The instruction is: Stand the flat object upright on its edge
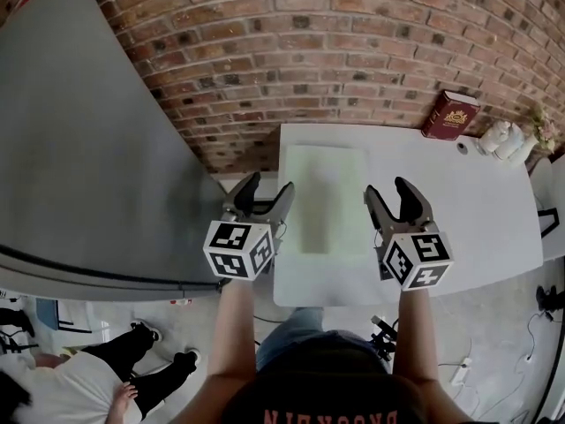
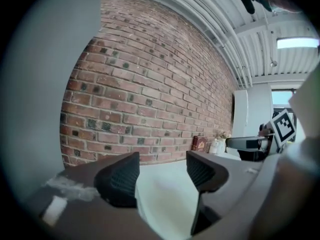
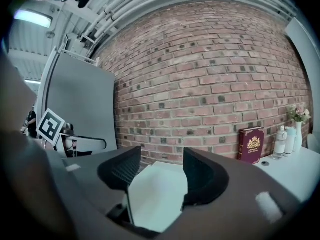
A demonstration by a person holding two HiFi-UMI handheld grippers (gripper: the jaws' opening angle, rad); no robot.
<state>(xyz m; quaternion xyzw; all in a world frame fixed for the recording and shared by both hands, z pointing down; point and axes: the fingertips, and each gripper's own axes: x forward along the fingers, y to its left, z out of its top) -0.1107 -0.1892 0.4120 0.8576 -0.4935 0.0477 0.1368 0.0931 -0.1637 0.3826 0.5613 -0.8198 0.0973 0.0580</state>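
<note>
A pale green flat board [image 1: 325,197] lies flat on the white table [image 1: 477,219], its long side running away from me. My left gripper [image 1: 267,191] hovers at the table's left edge, just left of the board, jaws open and empty. My right gripper [image 1: 389,193] hovers over the table just right of the board, also open and empty. Neither touches the board. In the left gripper view the jaws [image 2: 162,171] stand apart over the pale tabletop [image 2: 165,199]. The right gripper view shows its jaws [image 3: 162,171] apart above the table [image 3: 157,194].
A dark red book [image 1: 450,113] leans against the brick wall at the table's far right, with white bottles [image 1: 503,140] and a small vase beside it. A large grey panel [image 1: 79,148] stands left. A person's legs [image 1: 132,369] and cables are on the floor.
</note>
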